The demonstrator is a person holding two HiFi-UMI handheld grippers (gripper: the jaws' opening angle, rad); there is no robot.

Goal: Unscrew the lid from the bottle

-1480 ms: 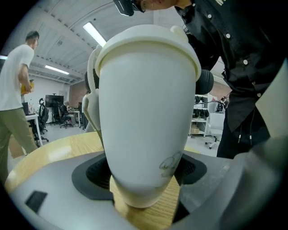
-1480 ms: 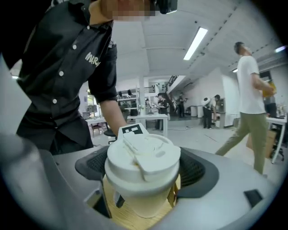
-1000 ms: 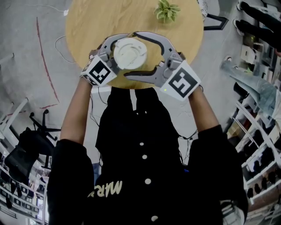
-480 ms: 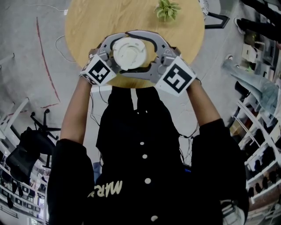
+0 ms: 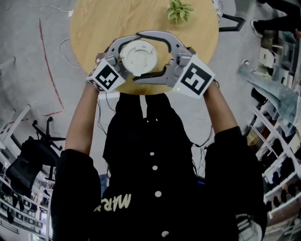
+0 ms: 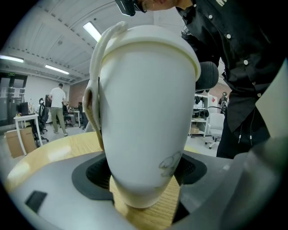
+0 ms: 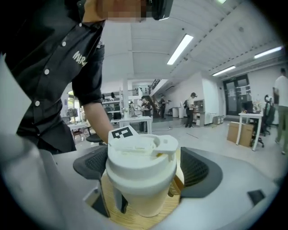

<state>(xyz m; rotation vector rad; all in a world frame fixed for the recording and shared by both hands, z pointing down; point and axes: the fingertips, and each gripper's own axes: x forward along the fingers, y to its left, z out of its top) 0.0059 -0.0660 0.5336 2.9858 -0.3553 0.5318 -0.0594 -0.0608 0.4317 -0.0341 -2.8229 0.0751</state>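
Gripping the bottle (image 6: 144, 121) low on its body: left hand-held gripper (image 6: 144, 175), dark pads (image 6: 96, 173) pressed against both sides of the white wall. The bottle stands upright on the round wooden worktop (image 5: 94, 23), base resting on the wood between the jaws. A white carry loop (image 6: 105, 49) runs up the bottle's side, left of the jaw line, with a tan strap (image 6: 92, 112) under it.

Right hand-held gripper (image 7: 144, 177) comes in from the opposite side, up at lid (image 7: 139, 157) height. Its jaws are apart and bracket the lid; a slim gap with wood showing sits between the lid and the right-hand pad (image 7: 198, 170), so it is released, not clamped. The lid is seated on the bottle, its flip spout (image 7: 164, 144) toward the right-hand pad.

Head view: both hand-held grippers ring the lid (image 5: 138, 56) from either side, marker cubes (image 5: 106, 76) and (image 5: 194, 77) toward the person. The left cube also shows just behind the lid in the right gripper view (image 7: 121, 133). A small green plant (image 5: 178, 10) sits on the worktop beyond the right hand-held gripper, well apart from it.
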